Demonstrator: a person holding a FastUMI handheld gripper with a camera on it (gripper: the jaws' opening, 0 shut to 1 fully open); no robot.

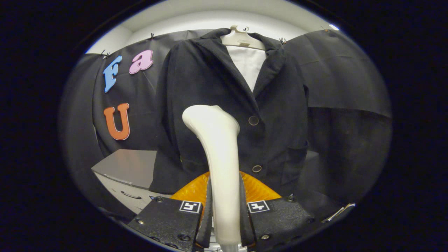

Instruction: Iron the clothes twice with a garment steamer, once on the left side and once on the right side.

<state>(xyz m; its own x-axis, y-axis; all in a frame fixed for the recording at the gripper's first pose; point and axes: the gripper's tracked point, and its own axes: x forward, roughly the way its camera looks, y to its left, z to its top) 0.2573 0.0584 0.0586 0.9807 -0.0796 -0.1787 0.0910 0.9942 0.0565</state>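
Observation:
A dark jacket [210, 91] over a white shirt [249, 61] hangs on a pale hanger [241, 38] against the black booth wall. My gripper [225, 213] is shut on the cream handle of the garment steamer [218, 154], both fingers pressing its sides. The steamer rises upright from between the fingers, and its rounded head sits in front of the jacket's left front panel, beside the upper button [253, 120]. Whether the head touches the cloth I cannot tell. A lower button [257, 168] shows just right of the handle.
A grey cabinet [129, 171] with a drawer handle stands low, left of the jacket. An orange ribbed object [257, 189] lies just ahead of the fingers, below the jacket's hem. Black cloth [343, 105] covers the wall on both sides.

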